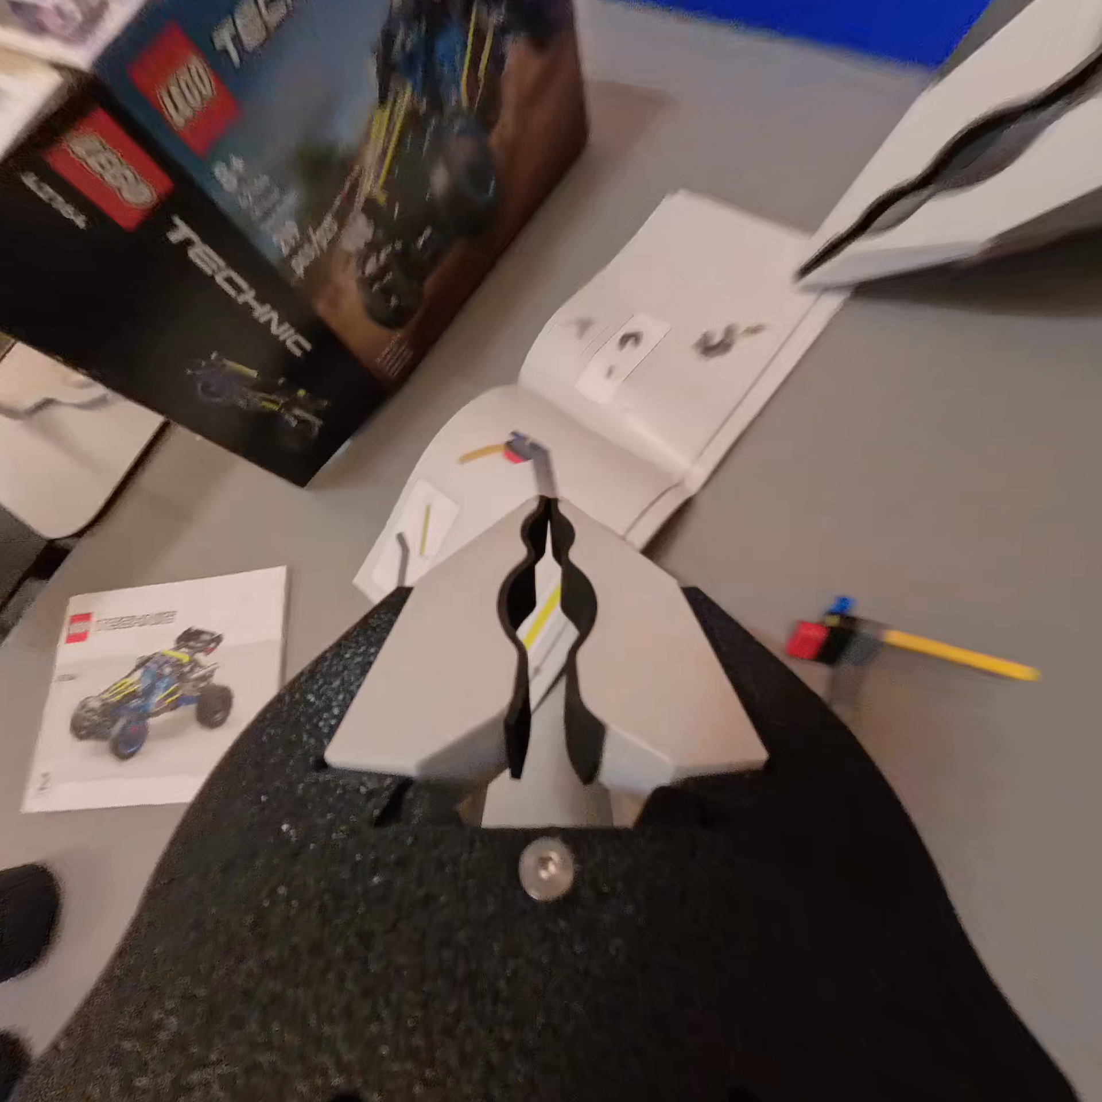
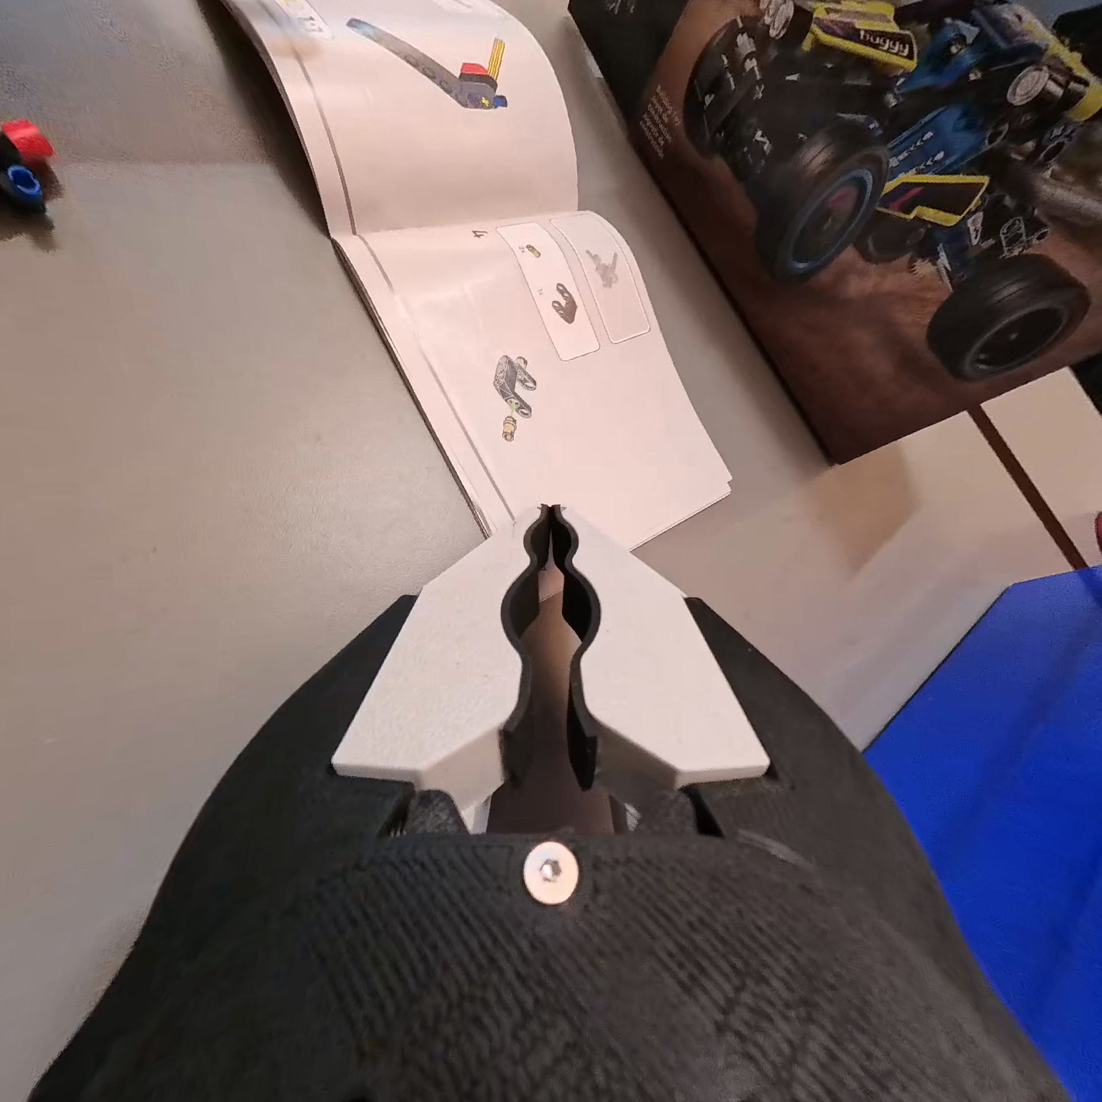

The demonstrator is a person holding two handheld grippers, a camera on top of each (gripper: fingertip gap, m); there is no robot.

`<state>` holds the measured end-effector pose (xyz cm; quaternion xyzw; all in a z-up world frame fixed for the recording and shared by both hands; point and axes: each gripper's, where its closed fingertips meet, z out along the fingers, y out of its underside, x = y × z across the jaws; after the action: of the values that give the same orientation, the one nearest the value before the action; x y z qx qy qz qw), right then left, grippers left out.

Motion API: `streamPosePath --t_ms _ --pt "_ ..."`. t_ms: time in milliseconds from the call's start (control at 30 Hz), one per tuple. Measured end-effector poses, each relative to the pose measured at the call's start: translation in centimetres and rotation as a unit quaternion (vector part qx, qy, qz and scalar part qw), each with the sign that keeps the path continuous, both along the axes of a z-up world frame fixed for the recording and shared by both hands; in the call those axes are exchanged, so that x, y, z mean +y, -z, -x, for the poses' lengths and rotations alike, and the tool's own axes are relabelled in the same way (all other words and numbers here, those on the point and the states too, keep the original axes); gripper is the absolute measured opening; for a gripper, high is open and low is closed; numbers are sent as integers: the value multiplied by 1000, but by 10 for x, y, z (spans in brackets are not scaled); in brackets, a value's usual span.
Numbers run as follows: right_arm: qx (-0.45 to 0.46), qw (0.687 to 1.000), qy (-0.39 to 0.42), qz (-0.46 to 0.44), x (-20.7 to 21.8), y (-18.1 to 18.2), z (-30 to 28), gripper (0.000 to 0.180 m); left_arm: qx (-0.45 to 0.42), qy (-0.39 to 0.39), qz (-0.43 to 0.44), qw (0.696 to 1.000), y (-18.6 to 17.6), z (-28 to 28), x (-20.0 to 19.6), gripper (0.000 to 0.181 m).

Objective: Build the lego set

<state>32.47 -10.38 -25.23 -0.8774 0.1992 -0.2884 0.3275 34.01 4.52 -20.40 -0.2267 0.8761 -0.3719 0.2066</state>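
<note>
Two grippers hover over my grey table (image 2: 179, 417), left gripper (image 1: 547, 501) and right gripper (image 2: 551, 508) both pinched together, empty. I see the small lego assembly (image 1: 835, 641) on bare tabletop beside the open instruction booklet (image 2: 596, 429); the box (image 1: 298, 179) looks blurred. Blue floor (image 2: 1014, 775) shows past the edge.

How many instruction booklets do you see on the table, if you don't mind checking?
2. An open booklet lies beside the set's box; a closed booklet lies flat left of the left gripper. Others may be out of view.
</note>
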Motion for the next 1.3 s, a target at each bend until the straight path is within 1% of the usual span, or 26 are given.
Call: streamPosePath --t_ms 67,167,233,400,467,533,567,633,700,767,867,933,1000,1067,1167,1233,1300 --pt "8 1000 8 -7 -1 0 0 0 26 -10 -42 999 21 -9 7 0" --pt "12 1000 17 -6 -4 0 0 0 68 -14 -57 996 48 -6 15 0" --pt "17 1000 19 -3 -6 0 0 0 64 -21 -62 996 54 -5 23 0" --pt "13 1000 18 1 -5 0 0 0 66 -46 -32 996 50 -1 30 1" --pt "3 1000 21 3 -5 -1 1 0 39 -56 -8 998 31 4 35 1" --pt "-30 999 20 5 -4 -8 -1 0 9 -67 23 997 5 13 48 2" --pt "-51 999 18 -5 -1 -15 -2 0 -3 -75 27 997 -7 18 61 2" --pt "-90 995 11 -36 7 -31 -2 0 -24 -106 16 994 -26 27 102 4" --pt "-114 991 -1 -65 16 -42 0 0 -16 -145 -9 989 -36 41 156 8" --pt "-122 990 -1 -73 19 -44 1 0 7 -197 -32 980 -38 57 215 10" --pt "-124 991 5 -51 16 -38 0 0 42 -246 -48 967 -33 92 290 13" --pt "-130 991 7 -41 15 -36 -1 0 89 -239 -45 966 -18 124 316 14" --pt "-128 991 10 -44 15 -35 -2 0 110 -234 -37 965 -2 148 332 16" --pt "-134 990 16 -48 14 -37 -3 0 115 -227 -10 967 9 164 331 15" --pt "-154 987 27 -45 10 -40 -7 0 83 -170 39 981 9 174 299 13" --pt "-158 986 32 -39 9 -40 -9 0 71 -142 43 986 12 175 276 12" --pt "-164 985 36 -32 8 -39 -10 0 60 -121 29 990 17 172 255 12"
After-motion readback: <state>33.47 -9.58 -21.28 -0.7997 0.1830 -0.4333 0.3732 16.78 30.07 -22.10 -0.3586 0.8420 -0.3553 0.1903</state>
